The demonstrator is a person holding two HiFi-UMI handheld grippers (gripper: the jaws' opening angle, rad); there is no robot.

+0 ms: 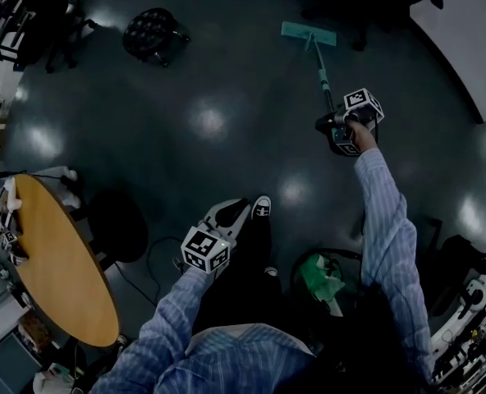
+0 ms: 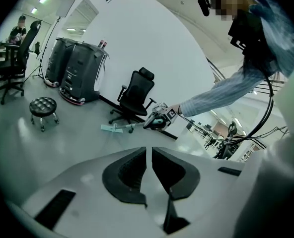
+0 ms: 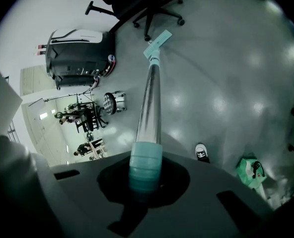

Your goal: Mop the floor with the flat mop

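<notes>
Jaws of the right gripper (image 3: 146, 182) are clamped on the teal grip at the top end of the flat mop (image 3: 150, 100), and the grip fills the dark hollow between them. From there the silvery pole runs straight out to the mop's flat teal head (image 3: 157, 42), which lies on the dark, glossy floor (image 3: 226, 58). In the head view the right gripper (image 1: 335, 131) is held out ahead on a striped sleeve (image 1: 387, 220). The pole slants away from it to the mop head (image 1: 309, 34), far out in front of the person and to the right.

The left gripper (image 2: 148, 170) holds nothing. Its two black pads (image 2: 124, 175) are drawn almost together, with only a thin slit between them. In the head view it hangs low and close to the body (image 1: 229, 216), just beside a black-and-white shoe (image 1: 261, 207).

A round padded stool (image 1: 153, 33) stands well to the left of the mop head. A round wooden table (image 1: 58, 261) sits at the person's left, and a black office chair (image 2: 134, 95) stands by the white wall beyond the mop.
</notes>
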